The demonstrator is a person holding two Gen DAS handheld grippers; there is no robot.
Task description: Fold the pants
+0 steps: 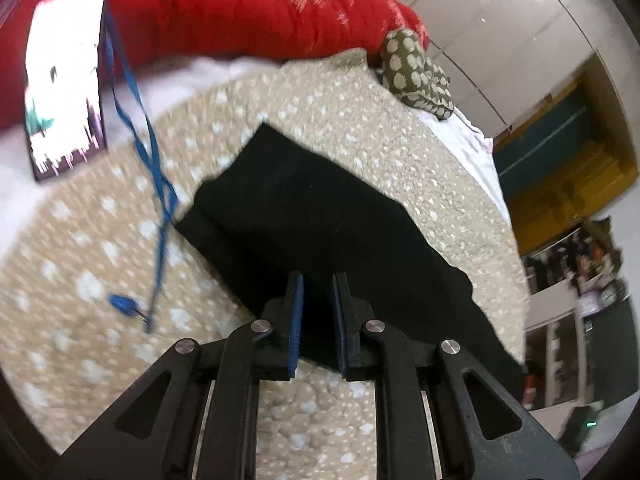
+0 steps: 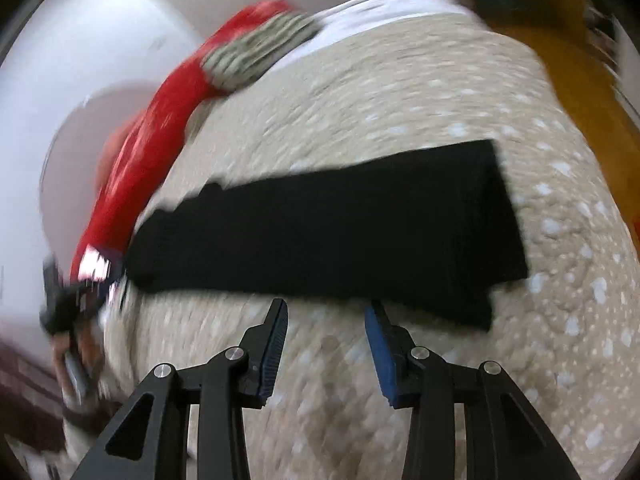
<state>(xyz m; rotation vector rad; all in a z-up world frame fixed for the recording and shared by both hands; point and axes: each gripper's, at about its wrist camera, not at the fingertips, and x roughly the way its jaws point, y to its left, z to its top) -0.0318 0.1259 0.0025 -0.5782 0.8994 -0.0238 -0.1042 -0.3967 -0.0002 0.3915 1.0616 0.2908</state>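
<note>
- My left gripper point(image 1: 318, 280) has its blue-padded fingers point(image 1: 297, 320) only a narrow gap apart, nothing pinched between them, tips sitting over the near edge of the black pants point(image 1: 320, 216).
- Right gripper point(image 2: 326, 306) is spread wide and holding nothing, tips just short of the pants' point(image 2: 332, 232) long near edge.
- Pants are folded into a long flat black strip lying on the beige blanket with white spots point(image 1: 80, 280). In the right wrist view the strip runs left to right with a squared-off end on the right.
- Left of the pants there's a blue lanyard point(image 1: 140, 152) trailing over the blanket, clip end lying near my left gripper.
- A phone with a lit screen point(image 1: 64, 80) stands beside the lanyard's top end.
- Further back: a big red cushion point(image 1: 224, 12) and a green pillow with pale dots point(image 1: 416, 72).
- Both views are pretty motion-blurred, fyi.
</note>
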